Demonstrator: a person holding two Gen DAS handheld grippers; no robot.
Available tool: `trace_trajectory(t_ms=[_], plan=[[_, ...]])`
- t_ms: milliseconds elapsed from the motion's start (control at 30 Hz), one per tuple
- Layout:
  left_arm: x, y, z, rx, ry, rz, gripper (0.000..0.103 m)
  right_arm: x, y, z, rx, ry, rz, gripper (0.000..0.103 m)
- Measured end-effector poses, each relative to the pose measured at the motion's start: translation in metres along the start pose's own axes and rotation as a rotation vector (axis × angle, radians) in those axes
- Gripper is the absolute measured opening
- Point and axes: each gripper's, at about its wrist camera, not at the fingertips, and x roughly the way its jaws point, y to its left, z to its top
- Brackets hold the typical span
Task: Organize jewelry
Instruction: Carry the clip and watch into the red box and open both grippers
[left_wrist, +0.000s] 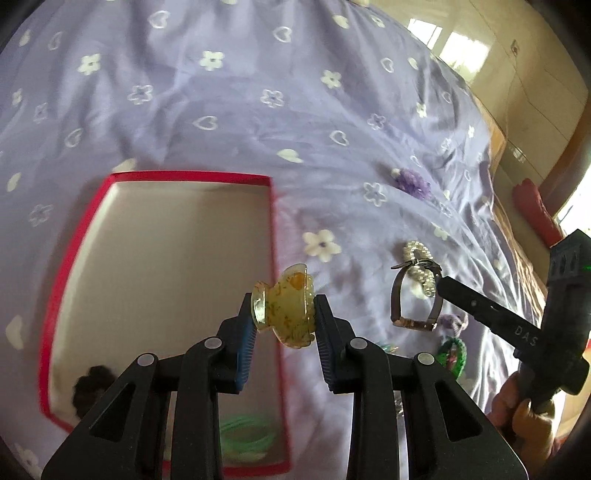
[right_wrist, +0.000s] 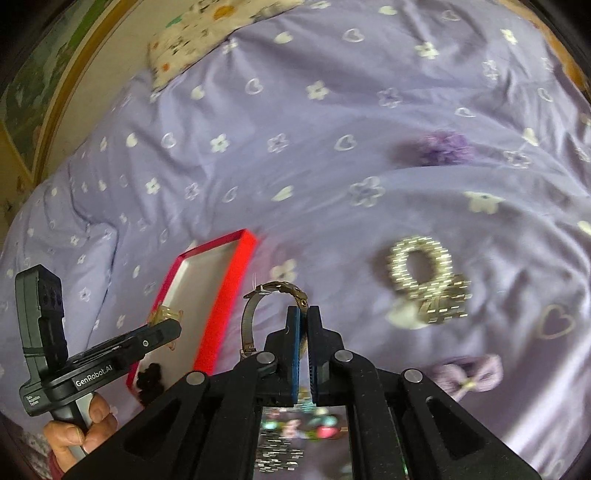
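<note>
we are mid-carry with two pieces at once. our left tool is pinching a yellow translucent hair claw between its blue pads, clear of the bed and just off the right rim of the red box. our right tool is pressed nearly together on the mesh band of a wristwatch, which hangs looped from the tips above the purple bedspread.

the red box lies open on the bedspread, with a dark scrunchie and some green hair ties already inside (so the sorting is partly done, we judge). still out on the bedspread are a pearl scrunchie, a purple fluffy scrunchie farther off, a lilac bow near the right tool, and a green knitted loop.

the step in hand looks like bringing both picked pieces to the box. next we need to take the left tool in over the open tray, lower it and spread the pads so that the claw drops on bare floor and not on the rim. the watch should follow, and since it dangles freely, we should move it slowly and keep it clear of the box wall. the two tools are near each other, so one should go in first.
</note>
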Motion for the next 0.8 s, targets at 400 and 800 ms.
trace_trajectory(t_ms=[400, 800], plan=[[-0.021, 0.060, -0.012, -0.093, -0.023, 0.057, 0.028, 0.037, 0.064, -0.009, -0.065, 0.064, 0.094, 0.003], [-0.005, 0.102, -0.005, -0.118, -0.005, 0.120, 0.028, 0.087, 0.106, -0.001, -0.101, 0.123, 0.132, 0.004]])
